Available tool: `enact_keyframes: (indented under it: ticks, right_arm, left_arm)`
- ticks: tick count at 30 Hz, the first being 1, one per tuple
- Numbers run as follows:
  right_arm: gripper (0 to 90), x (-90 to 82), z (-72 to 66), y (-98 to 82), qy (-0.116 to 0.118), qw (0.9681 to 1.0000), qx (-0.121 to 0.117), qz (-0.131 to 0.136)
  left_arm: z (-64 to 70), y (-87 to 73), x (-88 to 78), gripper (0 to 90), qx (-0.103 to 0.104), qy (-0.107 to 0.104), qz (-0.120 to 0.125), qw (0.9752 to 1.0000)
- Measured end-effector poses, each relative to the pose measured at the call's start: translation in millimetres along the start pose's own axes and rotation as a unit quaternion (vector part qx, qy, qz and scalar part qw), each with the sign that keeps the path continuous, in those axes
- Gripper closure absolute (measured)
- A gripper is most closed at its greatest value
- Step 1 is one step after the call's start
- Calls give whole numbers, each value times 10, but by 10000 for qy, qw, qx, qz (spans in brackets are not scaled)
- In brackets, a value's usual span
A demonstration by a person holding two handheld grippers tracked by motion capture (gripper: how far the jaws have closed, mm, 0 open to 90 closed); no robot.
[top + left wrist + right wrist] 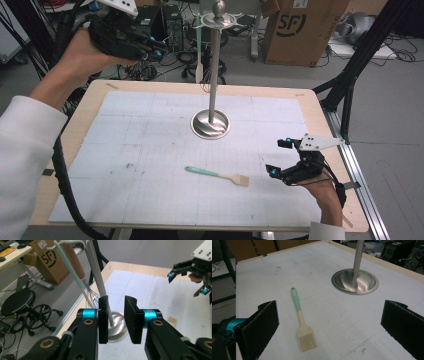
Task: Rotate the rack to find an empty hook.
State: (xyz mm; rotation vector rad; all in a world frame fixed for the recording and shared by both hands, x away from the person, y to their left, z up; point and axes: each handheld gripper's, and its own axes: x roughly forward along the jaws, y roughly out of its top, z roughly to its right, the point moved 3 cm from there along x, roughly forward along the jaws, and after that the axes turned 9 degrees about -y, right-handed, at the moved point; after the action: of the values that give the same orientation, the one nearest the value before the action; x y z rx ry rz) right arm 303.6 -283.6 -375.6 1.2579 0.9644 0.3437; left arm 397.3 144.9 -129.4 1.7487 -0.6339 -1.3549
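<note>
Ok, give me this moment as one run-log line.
left gripper: raised by rack, open, empty | right gripper: open beside brush | brush: flat on mat

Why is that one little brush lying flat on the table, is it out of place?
It does stand out. The brush lies loose on the white mat, while other utensils, a whisk among them, hang from the hooks of the metal stand. No spill or damage shows.

brush: I see a mint green handle and cream bristles
stand: shiny silver
mat: white with thin grid lines
my hand-held gripper: black with bright blue rings
</note>
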Motion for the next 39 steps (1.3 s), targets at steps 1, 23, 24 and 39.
enact_keyframes:
  ticks: [1,23,24,39]
  right_arm:
    - [1,0,-3,0,-6,10000,6,-3]
    - [1,-25,-29,20,-35,10000,15,13]
    - [1,-26,-28,20,-37,10000,6,16]
    - [1,-2,-43,27,-37,10000,-33,-39]
  left_arm:
    - [21,-30,-19,703,5,-2,27,10000]
    - [241,-455,-139,250,-30,-7,120,9999]
    - [254,-464,-142,225,10,-43,182,9998]
    - [462,-1036,-86,16,-136,-278,433,9986]
